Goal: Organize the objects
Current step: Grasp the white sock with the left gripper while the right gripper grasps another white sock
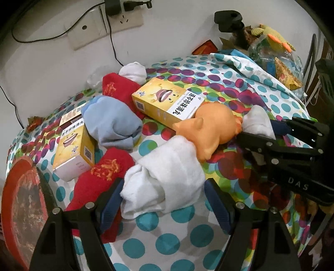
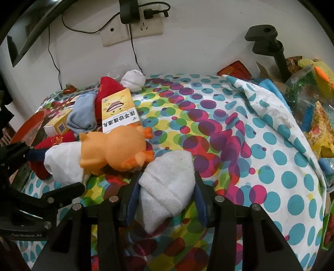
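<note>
My left gripper (image 1: 162,200) stands around a rolled white sock (image 1: 165,179) on the spotted cloth, its pads close to both sides. My right gripper (image 2: 166,193) is shut on another white sock roll (image 2: 167,183); it also shows in the left wrist view (image 1: 258,123). An orange rubber pig toy (image 1: 210,131) lies between the two socks, also seen in the right wrist view (image 2: 117,150). Behind it lie a yellow medicine box (image 1: 167,100), a light blue sock roll (image 1: 112,125), red socks (image 1: 102,173) and a second yellow box (image 1: 73,150).
A small white sock ball (image 1: 133,70) sits by the wall under the socket and cables (image 1: 117,18). A red round tray (image 1: 23,204) is at the left edge. A black clamp stand (image 2: 269,43) and a bag of toys (image 2: 309,91) stand at the right.
</note>
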`<action>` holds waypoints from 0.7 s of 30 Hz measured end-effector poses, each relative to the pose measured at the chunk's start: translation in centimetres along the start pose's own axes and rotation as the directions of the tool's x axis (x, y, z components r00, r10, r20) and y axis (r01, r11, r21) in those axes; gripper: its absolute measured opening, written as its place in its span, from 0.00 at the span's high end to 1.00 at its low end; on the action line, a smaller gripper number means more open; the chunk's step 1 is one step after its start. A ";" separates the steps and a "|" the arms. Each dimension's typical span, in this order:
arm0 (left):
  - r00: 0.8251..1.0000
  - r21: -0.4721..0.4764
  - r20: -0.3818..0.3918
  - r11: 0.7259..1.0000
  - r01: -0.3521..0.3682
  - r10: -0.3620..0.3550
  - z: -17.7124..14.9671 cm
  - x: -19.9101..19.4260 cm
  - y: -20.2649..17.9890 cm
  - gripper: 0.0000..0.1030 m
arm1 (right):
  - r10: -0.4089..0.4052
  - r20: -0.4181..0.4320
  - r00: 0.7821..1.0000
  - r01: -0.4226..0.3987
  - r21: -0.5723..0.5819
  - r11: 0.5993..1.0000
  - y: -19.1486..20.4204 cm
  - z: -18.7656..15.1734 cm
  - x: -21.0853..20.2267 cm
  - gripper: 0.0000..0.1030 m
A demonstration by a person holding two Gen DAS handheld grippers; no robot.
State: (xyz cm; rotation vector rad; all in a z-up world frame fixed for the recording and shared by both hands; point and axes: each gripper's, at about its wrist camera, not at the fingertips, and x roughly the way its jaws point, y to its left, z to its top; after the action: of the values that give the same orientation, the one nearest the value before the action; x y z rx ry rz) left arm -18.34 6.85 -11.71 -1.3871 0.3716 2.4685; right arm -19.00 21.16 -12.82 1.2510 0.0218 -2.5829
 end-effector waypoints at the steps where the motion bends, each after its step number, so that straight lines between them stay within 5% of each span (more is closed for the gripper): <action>1: 1.000 -0.003 -0.002 1.000 0.006 -0.006 0.0 0.1 0.0 0.22 | 0.001 0.000 1.000 -0.001 0.003 1.000 0.0 0.0 0.0 0.57; 8: 1.000 0.004 -0.015 1.000 0.021 -0.020 -0.2 0.7 -0.1 0.23 | 0.006 0.002 1.000 -0.006 0.015 1.000 -0.2 0.0 0.0 0.56; 17: 0.999 0.040 -0.004 0.998 0.038 -0.038 -0.4 0.2 0.5 0.56 | 0.011 0.004 1.000 -0.011 0.021 1.000 -0.3 0.0 0.0 0.56; 21: 0.998 0.041 0.006 0.997 0.068 -0.068 -0.7 -0.5 0.9 0.61 | 0.003 0.003 1.000 -0.003 0.018 1.000 -0.3 0.1 0.0 0.56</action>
State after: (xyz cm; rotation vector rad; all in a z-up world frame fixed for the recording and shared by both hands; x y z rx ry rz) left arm -17.92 5.74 -11.59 -1.3517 0.3648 2.3971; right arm -19.12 21.41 -12.84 1.2527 -0.0034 -2.5874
